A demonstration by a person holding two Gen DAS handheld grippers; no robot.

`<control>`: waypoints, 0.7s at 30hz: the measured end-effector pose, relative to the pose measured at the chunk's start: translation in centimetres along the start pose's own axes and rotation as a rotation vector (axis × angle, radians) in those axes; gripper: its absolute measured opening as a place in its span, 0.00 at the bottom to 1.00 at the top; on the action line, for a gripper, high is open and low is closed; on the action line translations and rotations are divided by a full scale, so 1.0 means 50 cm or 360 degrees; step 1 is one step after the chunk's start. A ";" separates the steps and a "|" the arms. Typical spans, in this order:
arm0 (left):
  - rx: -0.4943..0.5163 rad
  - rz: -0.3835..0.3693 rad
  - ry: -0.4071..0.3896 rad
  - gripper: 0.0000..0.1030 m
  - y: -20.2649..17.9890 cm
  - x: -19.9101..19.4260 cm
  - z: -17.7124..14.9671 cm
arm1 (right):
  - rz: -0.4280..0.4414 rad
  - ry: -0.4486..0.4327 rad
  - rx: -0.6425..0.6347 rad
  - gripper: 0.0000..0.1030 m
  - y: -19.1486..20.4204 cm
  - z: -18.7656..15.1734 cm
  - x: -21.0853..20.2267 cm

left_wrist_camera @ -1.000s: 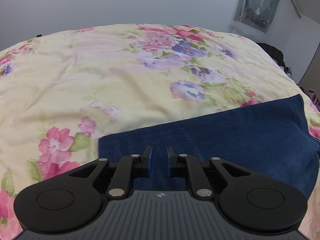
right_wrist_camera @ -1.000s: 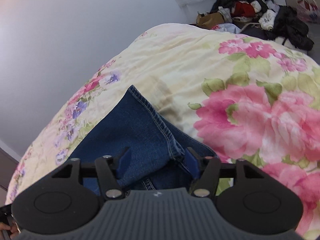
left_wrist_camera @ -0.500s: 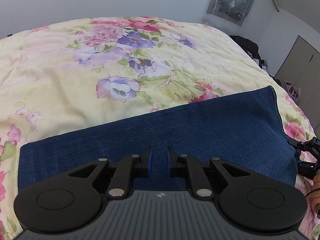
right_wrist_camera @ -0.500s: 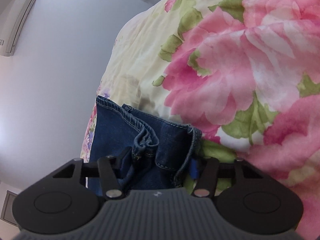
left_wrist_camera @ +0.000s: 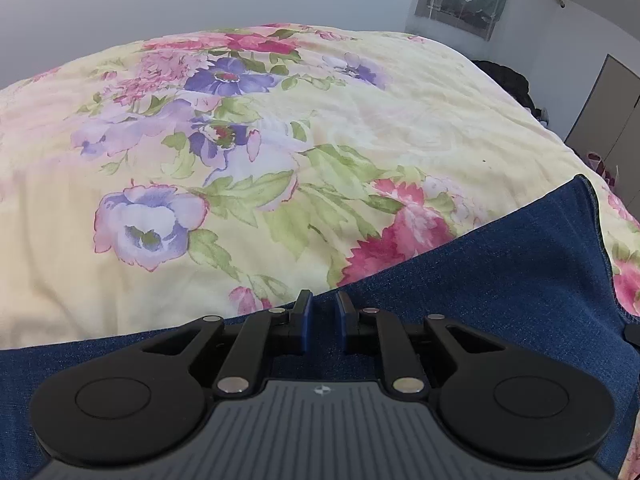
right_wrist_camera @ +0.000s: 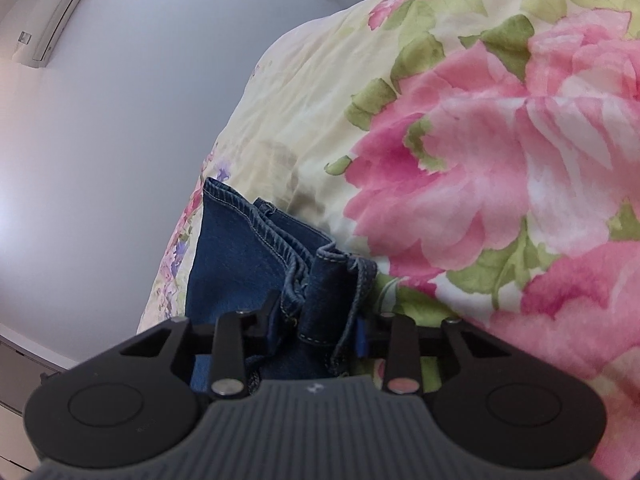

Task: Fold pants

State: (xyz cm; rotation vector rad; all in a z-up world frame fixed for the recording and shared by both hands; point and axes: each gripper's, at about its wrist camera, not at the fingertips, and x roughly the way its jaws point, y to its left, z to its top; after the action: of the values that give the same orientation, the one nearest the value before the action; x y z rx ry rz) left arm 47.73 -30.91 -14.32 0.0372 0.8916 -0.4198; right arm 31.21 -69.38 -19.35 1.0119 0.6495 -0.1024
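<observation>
— Where do the jeans (left_wrist_camera: 500, 280) lie?

— Across a floral bedspread (left_wrist_camera: 280, 168), pale yellow with pink and purple blooms. The dark blue denim stretches flat as a broad band under the left gripper (left_wrist_camera: 322, 312), its long edge running up toward the right.

— And the left gripper's jaws?

— Narrowly apart and opening, poised at the denim's edge; whether cloth sits between them cannot be told.

— The right gripper (right_wrist_camera: 318, 322)?

— Its jaws are closing around a bunched end of the jeans (right_wrist_camera: 320, 276), stitched hems and seams gathered in folds between the blue pads (right_wrist_camera: 362, 338). The bedspread (right_wrist_camera: 480, 160) fills the view beyond.
</observation>
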 end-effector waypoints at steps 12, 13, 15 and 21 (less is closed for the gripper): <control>0.0070 -0.0006 0.0075 0.18 -0.057 -0.135 -0.097 | -0.0110 -0.0001 -0.0002 0.25 0.036 0.002 0.004; 0.0066 -0.0006 0.0077 0.18 -0.066 -0.147 -0.110 | -0.0128 0.0004 -0.0012 0.25 0.040 0.003 0.006; 0.0063 0.0006 0.0085 0.18 -0.089 -0.167 -0.136 | -0.0152 0.0011 -0.0005 0.25 0.043 0.003 0.010; 0.0052 0.0074 0.0087 0.14 -0.127 -0.181 -0.183 | -0.0182 0.0009 -0.0004 0.25 0.045 -0.001 0.022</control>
State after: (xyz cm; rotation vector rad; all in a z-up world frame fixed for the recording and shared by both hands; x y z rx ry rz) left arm 33.53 -31.78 -12.32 0.1000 0.9359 -0.3914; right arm 32.93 -67.89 -18.26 0.9726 0.7125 -0.1987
